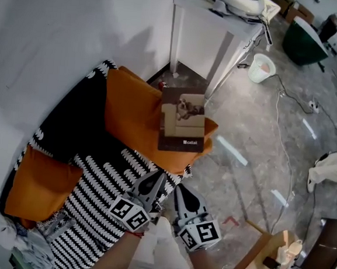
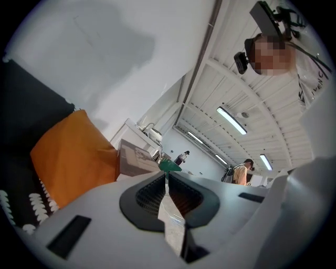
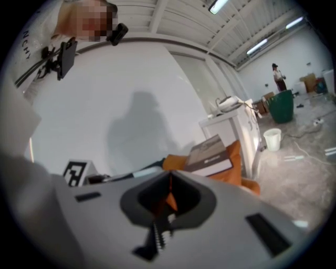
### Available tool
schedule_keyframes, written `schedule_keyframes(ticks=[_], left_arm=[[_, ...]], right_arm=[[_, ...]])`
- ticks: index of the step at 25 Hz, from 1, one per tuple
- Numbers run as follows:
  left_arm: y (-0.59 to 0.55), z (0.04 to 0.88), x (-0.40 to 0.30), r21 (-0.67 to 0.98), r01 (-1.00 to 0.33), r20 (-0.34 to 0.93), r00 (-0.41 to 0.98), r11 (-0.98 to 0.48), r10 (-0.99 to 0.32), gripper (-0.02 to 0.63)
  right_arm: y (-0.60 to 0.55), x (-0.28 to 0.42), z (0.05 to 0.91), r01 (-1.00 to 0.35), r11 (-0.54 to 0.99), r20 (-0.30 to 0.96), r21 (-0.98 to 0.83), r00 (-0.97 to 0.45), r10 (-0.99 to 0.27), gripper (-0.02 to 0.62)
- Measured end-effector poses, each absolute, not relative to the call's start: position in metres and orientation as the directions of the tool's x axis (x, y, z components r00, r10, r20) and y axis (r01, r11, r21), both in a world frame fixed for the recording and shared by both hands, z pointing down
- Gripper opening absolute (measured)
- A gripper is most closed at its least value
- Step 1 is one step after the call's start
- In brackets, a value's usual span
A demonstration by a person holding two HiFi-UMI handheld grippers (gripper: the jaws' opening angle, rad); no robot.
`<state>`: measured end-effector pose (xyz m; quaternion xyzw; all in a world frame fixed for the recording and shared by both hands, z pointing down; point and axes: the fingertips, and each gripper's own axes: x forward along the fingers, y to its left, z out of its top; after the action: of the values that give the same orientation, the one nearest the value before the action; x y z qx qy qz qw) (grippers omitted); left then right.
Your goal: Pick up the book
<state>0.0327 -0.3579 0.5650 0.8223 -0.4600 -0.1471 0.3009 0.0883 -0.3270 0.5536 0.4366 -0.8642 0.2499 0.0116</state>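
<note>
- Closest to my head cam are the two tools, side by side at the bottom of the shot with their marker cubes facing up. The left tool [image 1: 156,179] and the right tool [image 1: 181,192] both point up the picture toward the book.
- Left tool [image 2: 167,178]: in its own view the jaws are pressed fully together with nothing between them.
- Right tool [image 3: 170,176]: the jaw tips meet here too and it's carrying nothing. The sliver of orange behind the tips is just cushion showing through.
- The book [image 1: 182,120] has a brown cover with a picture on the front. It lies flat on a big orange cushion [image 1: 132,113], over by the edge of the cushion nearest the floor.
- Book vs tools: it sits ahead of both tips and clear of them, with the cushion's near edge and a bit of black-and-white patterned cover [image 1: 103,175] in between. Neither tool touches it.
- From the left tool's camera the book [image 2: 134,157] is a bit left of the jaw tips and beyond them, right against the orange cushion [image 2: 73,157].
- From the right tool's camera the book [image 3: 210,155] is up and to the right of the tips, perched on the cushion [image 3: 236,163].
- A second orange cushion [image 1: 41,184] lies further left on the cover, well away from the book.
- Past the book there's a white table [image 1: 213,23] against the wall and a white bucket [image 1: 261,67] on the floor beside it.
</note>
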Motion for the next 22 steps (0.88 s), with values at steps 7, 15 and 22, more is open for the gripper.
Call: schedule_keyframes(ticks=[7, 15, 22], left_arm=[[-0.375, 0.603, 0.043, 0.736, -0.555, 0.035, 0.603, -0.387, -0.797, 0.047], [-0.395, 0.639, 0.036, 0.880, -0.386, -0.003, 0.579, -0.277, -0.815, 0.225], [-0.413, 0.648, 0.029, 0.966, -0.075, -0.173, 0.515, -0.246, -0.840, 0.334]], right_arm=[[-0.343, 0.080, 0.578, -0.765, 0.483, 0.269, -0.425, -0.616, -0.740, 0.014], [-0.352, 0.084, 0.607, -0.784, 0.444, 0.320, -0.433, -0.594, -0.738, 0.014], [-0.359, 0.093, 0.623, -0.808, 0.410, 0.350, -0.423, -0.562, -0.749, 0.014]])
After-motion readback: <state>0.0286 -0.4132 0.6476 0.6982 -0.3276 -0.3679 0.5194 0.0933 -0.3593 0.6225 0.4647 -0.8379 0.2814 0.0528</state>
